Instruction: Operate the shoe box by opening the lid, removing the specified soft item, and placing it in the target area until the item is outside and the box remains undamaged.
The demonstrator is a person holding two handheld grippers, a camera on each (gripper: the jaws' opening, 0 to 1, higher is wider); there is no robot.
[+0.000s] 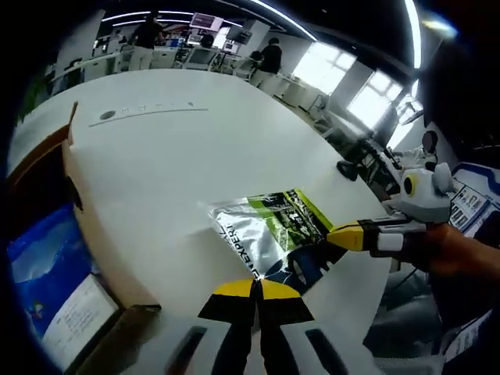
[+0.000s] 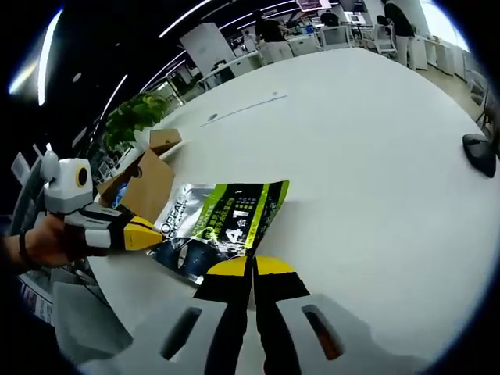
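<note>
Flat on the white table, outside the shoe box: green-and-silver soft pouch, at about 12 o'clock just beyond the left gripper, jaws pressed together on nothing, box open at 9 o'clock with a blue sheet inside. From the right gripper view, pouch printed face up, just beyond the right gripper, jaws likewise closed and empty, box a brown flap at 10 o'clock. At 3 o'clock there, a dark mouse-like object; at 10 o'clock, a potted plant.

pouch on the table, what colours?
Silver pouch with a green panel; clearest in the right gripper view.
</note>
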